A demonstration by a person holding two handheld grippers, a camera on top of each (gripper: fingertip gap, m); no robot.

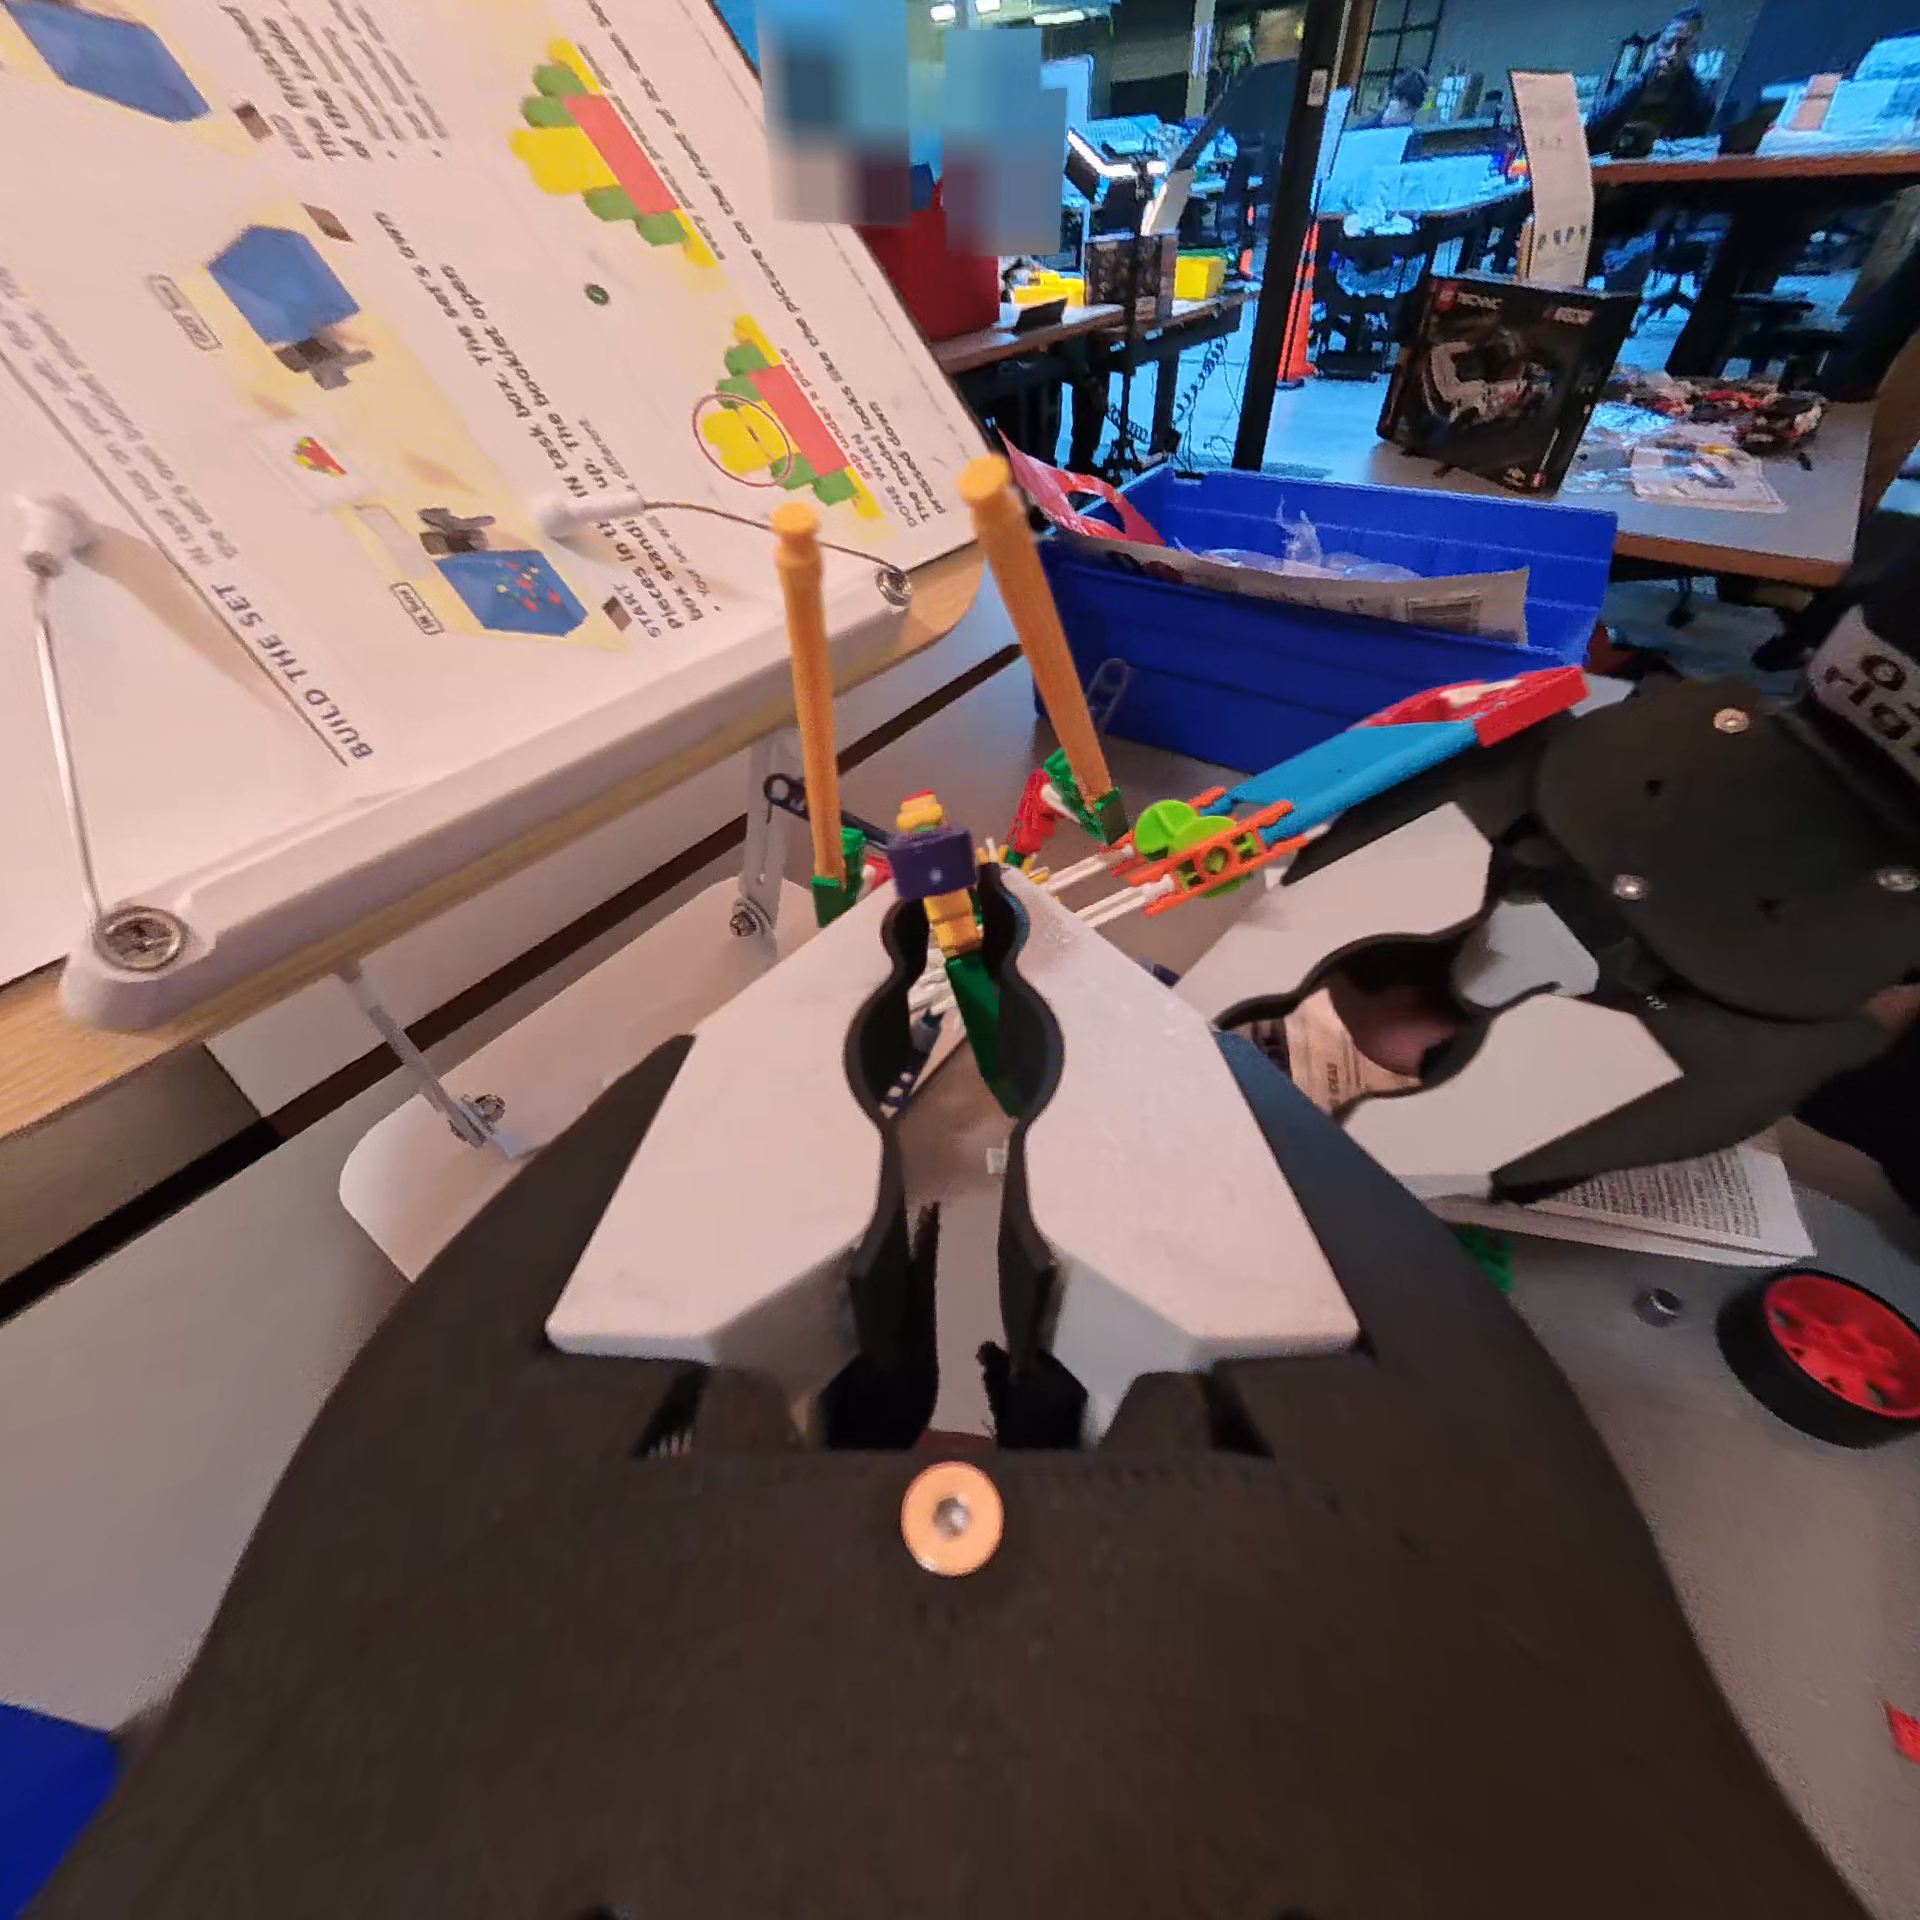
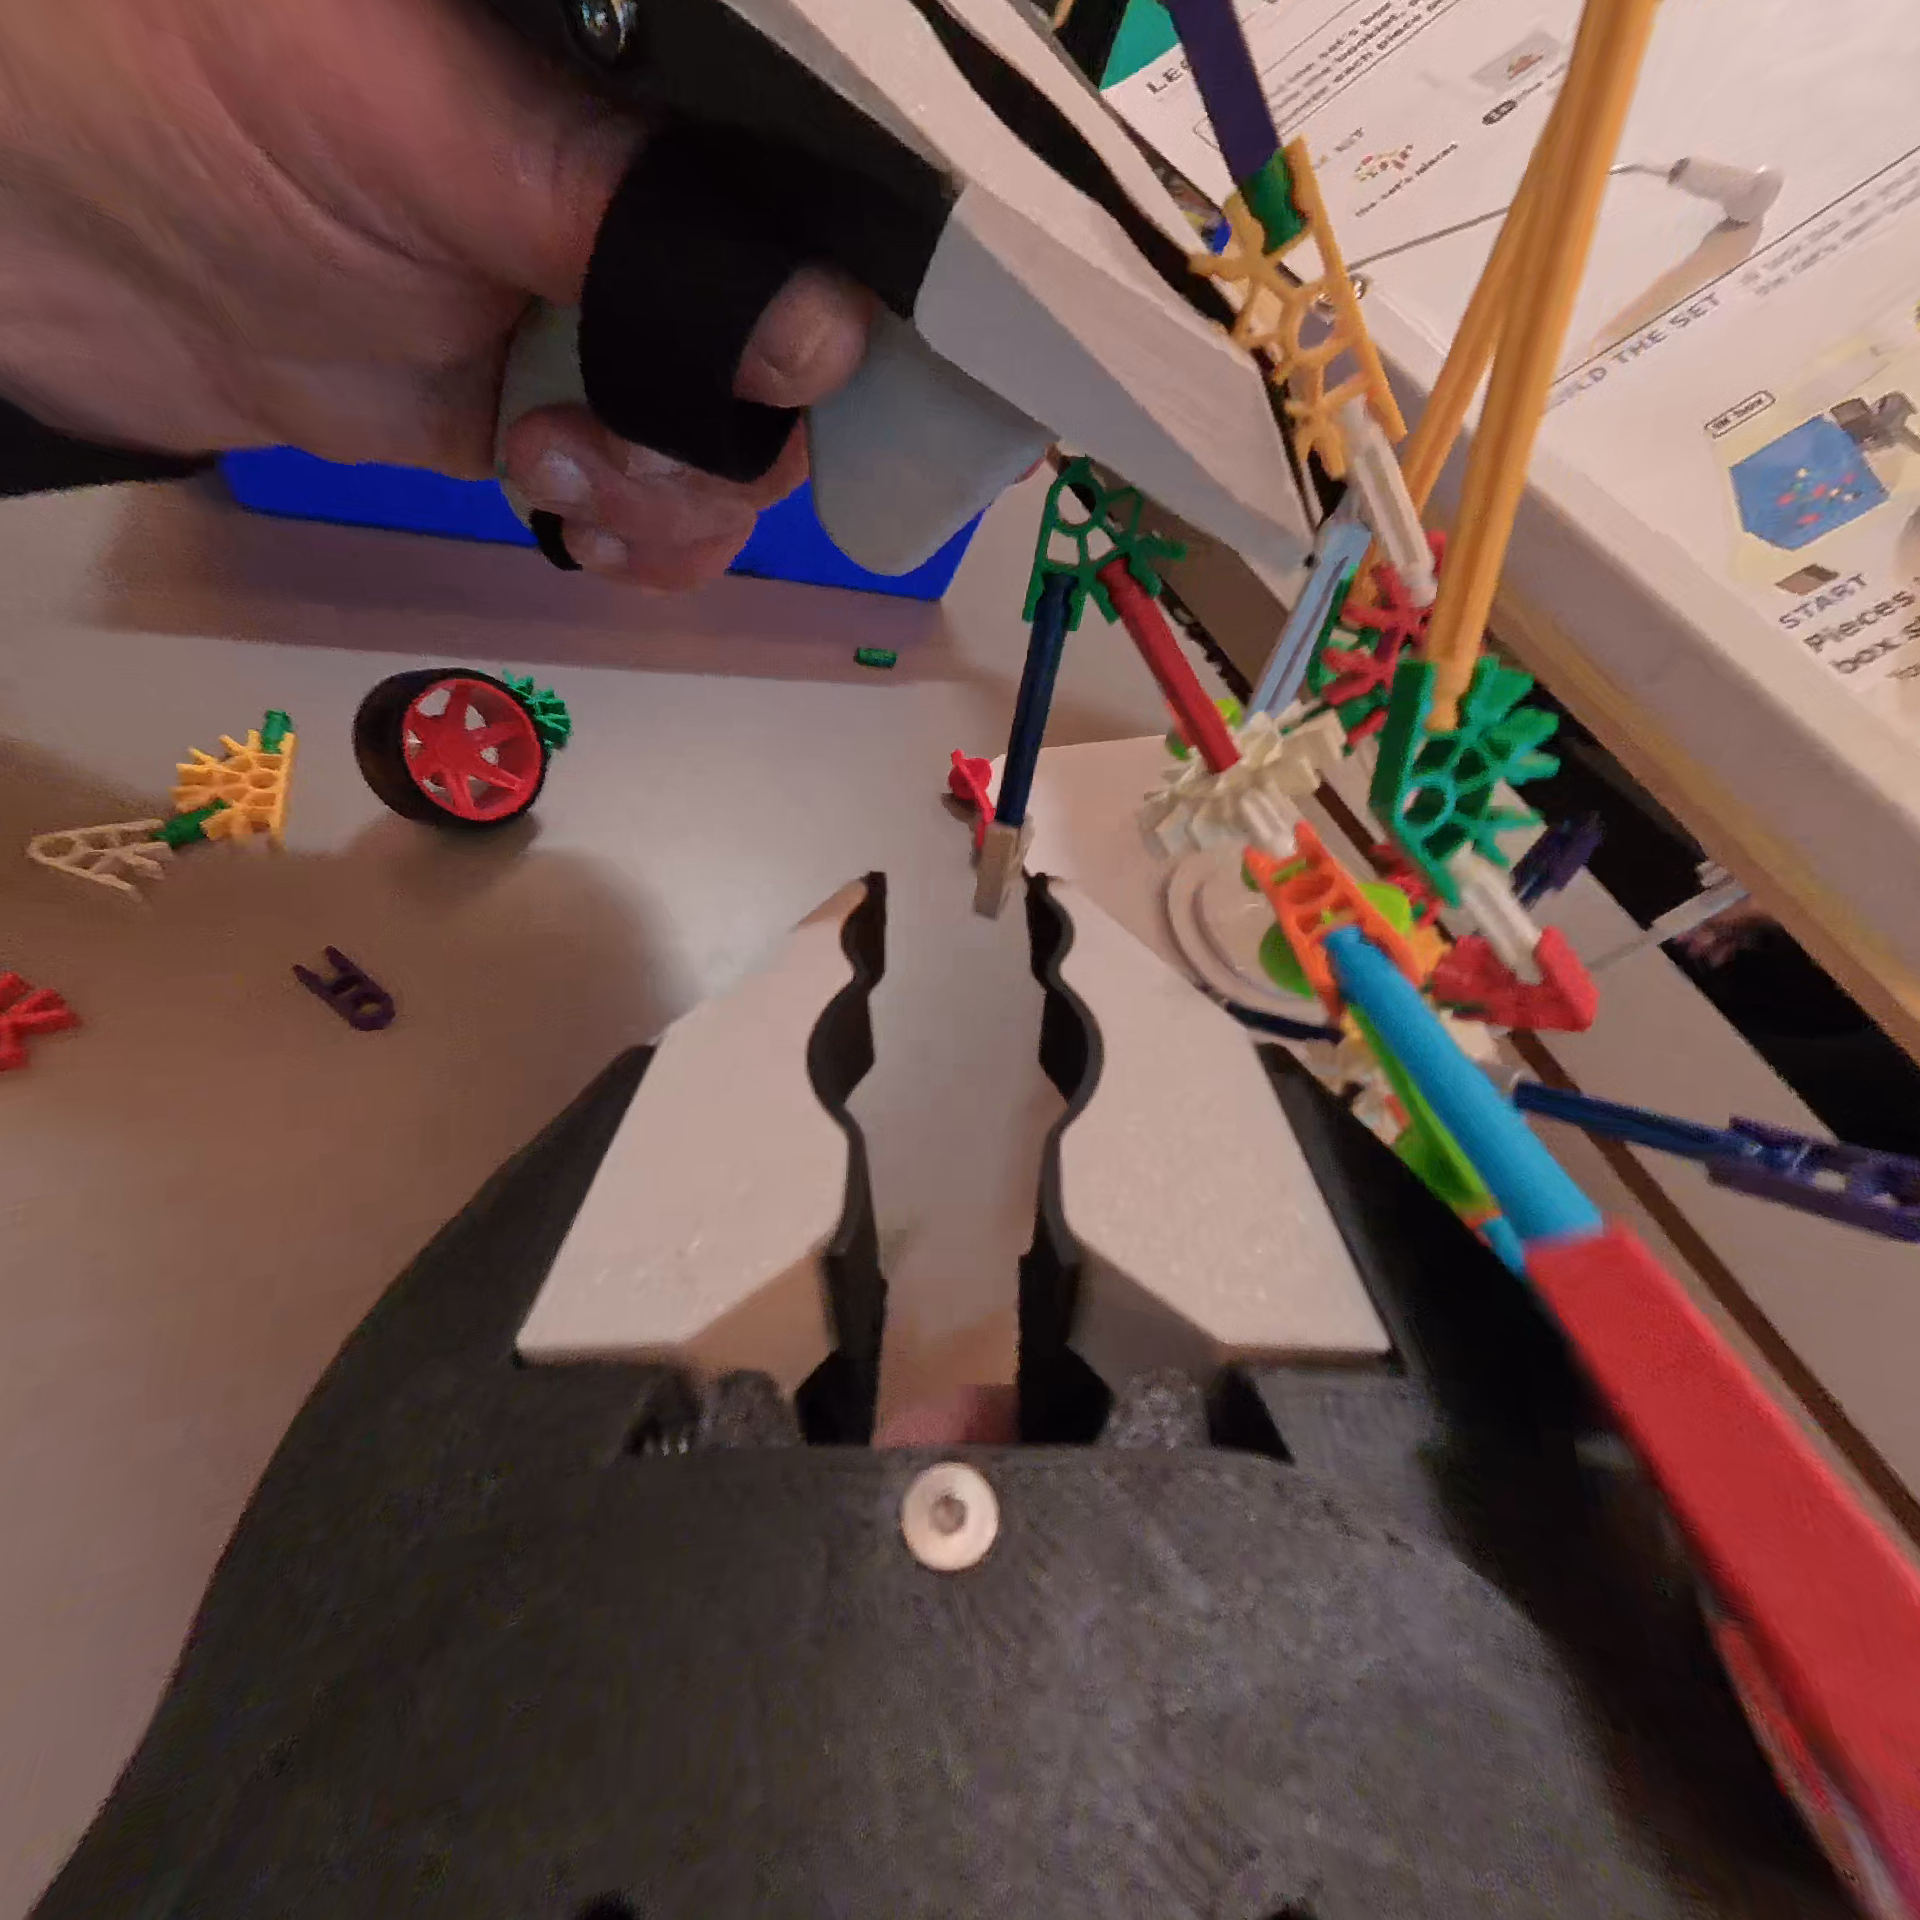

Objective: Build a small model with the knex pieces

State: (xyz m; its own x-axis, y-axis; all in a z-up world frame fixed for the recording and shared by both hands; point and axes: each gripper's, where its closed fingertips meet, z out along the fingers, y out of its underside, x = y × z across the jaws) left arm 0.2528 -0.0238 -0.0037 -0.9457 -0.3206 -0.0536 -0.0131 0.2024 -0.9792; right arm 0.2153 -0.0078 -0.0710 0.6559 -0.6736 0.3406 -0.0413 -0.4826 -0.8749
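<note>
The left claw (image 1: 951, 914) pinches a green rod of the multicoloured plastic rod-and-connector model (image 1: 1039, 831) above the grey table (image 1: 156, 1403); the right claw (image 2: 951, 894), narrowly parted, holds nothing. Twisting could pop joints apart.

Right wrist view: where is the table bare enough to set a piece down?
Bare table lies between the red-hubbed wheel and the right gripper, and below the purple clip. It is crowded right, around the rod-and-connector model under the instruction board.
</note>
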